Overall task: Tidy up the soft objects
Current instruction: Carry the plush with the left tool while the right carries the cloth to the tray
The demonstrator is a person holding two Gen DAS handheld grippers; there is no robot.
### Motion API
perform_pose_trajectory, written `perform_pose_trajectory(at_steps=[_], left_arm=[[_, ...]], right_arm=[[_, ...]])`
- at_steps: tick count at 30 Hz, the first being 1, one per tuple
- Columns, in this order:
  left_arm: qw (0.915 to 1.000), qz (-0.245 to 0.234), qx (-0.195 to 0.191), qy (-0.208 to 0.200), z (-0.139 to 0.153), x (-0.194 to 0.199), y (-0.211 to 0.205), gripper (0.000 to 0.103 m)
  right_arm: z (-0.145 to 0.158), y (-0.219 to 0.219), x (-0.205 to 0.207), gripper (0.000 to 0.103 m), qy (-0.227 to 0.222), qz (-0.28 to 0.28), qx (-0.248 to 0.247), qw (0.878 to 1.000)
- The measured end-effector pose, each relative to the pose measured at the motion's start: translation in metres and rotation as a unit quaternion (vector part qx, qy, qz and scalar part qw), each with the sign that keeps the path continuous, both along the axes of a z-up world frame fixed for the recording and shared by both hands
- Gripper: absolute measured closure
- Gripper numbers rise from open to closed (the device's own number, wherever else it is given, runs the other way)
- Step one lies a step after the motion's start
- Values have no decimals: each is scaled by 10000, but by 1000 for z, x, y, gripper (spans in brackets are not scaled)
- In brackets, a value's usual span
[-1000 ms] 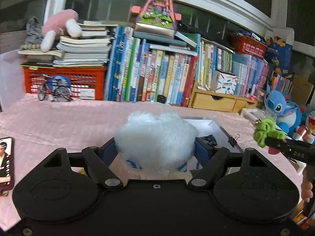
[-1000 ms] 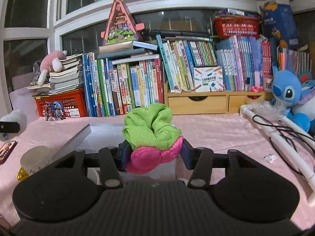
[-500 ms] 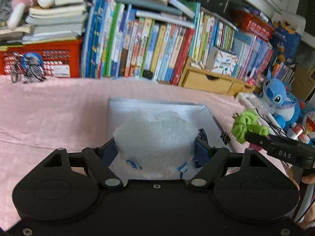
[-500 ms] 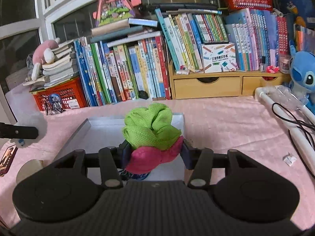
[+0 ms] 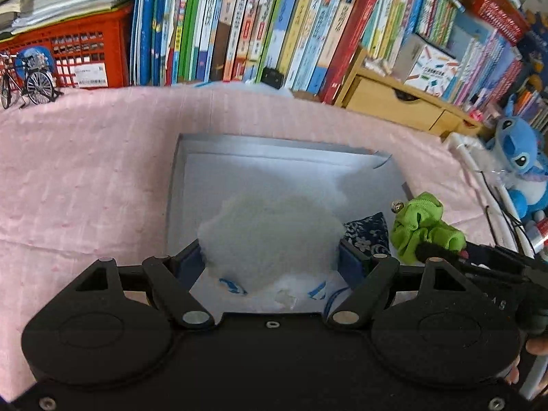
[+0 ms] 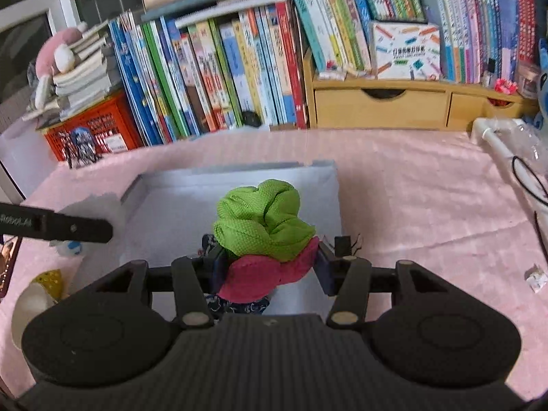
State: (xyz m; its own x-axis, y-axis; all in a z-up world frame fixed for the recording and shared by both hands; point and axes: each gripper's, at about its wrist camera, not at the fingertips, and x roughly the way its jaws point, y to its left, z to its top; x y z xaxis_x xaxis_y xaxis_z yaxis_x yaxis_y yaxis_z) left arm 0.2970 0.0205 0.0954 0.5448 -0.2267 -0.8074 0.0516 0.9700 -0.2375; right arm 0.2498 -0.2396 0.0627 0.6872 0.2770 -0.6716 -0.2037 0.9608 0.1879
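Here the white fluffy toy [image 5: 270,236] sits clamped in the left hand-held gripper [image 5: 270,260], seemingly above the box [image 5: 274,147].

A pink cloth [image 5: 89,171] covers the table. Along its far edge stands a long row of upright books [image 6: 212,72], with a wooden drawer unit [image 6: 380,106] to the right carrying more books — a white box with coloured pencils printed on it [image 6: 404,51] sits on top. To the left, an orange crate [image 5: 72,58] holds a stack of paper and books, and a small model bicycle [image 5: 27,84] stands just before it. A blue plush toy [image 5: 520,161] sits at the right edge, near a white pipe [image 6: 496,144].
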Motion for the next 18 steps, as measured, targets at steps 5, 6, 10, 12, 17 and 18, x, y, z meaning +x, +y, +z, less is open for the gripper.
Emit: perform_pose_trajectory(at_steps=[5, 6, 10, 12, 17, 18], left_arm=[[9997, 108, 101, 180, -8, 22, -6, 25], [9996, 119, 99, 237, -10, 27, -6, 25], [9987, 212, 132, 441, -20, 41, -6, 25], [9982, 259, 129, 527, -27, 46, -5, 25], [9966, 294, 156, 748, -40, 54, -5, 25], [9964, 296, 152, 779, -42, 54, -4, 24]], right_arm=[[-1, 4, 16, 47, 127, -25, -11, 9999], [-1, 6, 20, 47, 161, -5, 17, 9999], [0, 15, 29, 47, 198, 128, 31, 9997], [1, 21, 31, 47, 217, 217, 6, 9995], [-5, 33, 40, 47, 385, 358, -57, 9986], [-7, 35, 41, 47, 405, 362, -86, 9985]])
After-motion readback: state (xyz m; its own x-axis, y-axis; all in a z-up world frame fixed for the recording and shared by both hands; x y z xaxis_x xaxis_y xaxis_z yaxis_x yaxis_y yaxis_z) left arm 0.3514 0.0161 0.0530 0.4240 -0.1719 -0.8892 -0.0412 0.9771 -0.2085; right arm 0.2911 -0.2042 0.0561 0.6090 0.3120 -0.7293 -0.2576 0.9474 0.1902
